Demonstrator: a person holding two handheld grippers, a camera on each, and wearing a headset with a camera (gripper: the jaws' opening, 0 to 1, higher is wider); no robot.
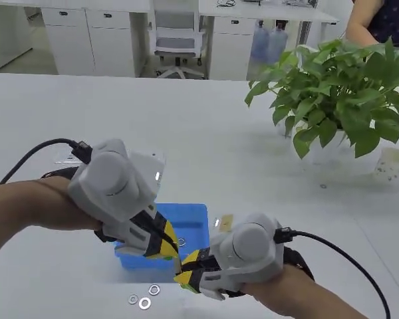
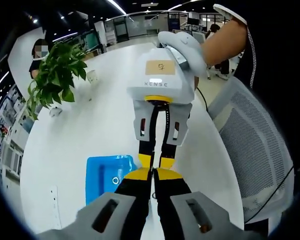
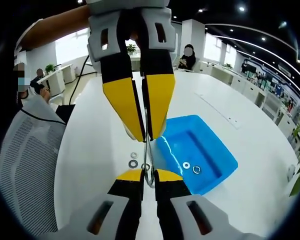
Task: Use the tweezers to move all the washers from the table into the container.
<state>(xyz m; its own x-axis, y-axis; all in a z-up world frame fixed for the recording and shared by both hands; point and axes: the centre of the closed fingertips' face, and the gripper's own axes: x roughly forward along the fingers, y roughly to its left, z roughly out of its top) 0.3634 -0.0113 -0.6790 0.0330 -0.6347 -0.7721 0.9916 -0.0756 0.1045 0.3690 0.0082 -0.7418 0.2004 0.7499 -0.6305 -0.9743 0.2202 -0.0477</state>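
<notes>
A: Largest first. Bench?
B: White table (image 1: 186, 133). A plant (image 1: 339, 100) stands well beyond the tray (image 1: 193, 216), off to its right.

A: Any writing?
B: "KENSE" on the grey shell of the right gripper (image 2: 155, 162), read in the left gripper view. The tan sticker (image 2: 160, 67) above it has a handwritten mark that I cannot read.

A: Jaw state?
B: The two grippers meet tip to tip at the tray's near right corner. The left gripper (image 3: 147, 136) has its jaws pressed together on the tweezers (image 3: 146, 154). The right gripper's jaws are nipped on the same tweezers from the opposite end.

A: Tray?
B: Blue and shallow, flat on the table.

A: Washers?
B: Three washers (image 1: 144, 304) lie on the table just outside the tray's near edge, close beside the joined tips. I cannot tell whether the nearest one touches the tweezers. Two more washers (image 3: 186, 165) lie inside the tray, apart from both grippers.
</notes>
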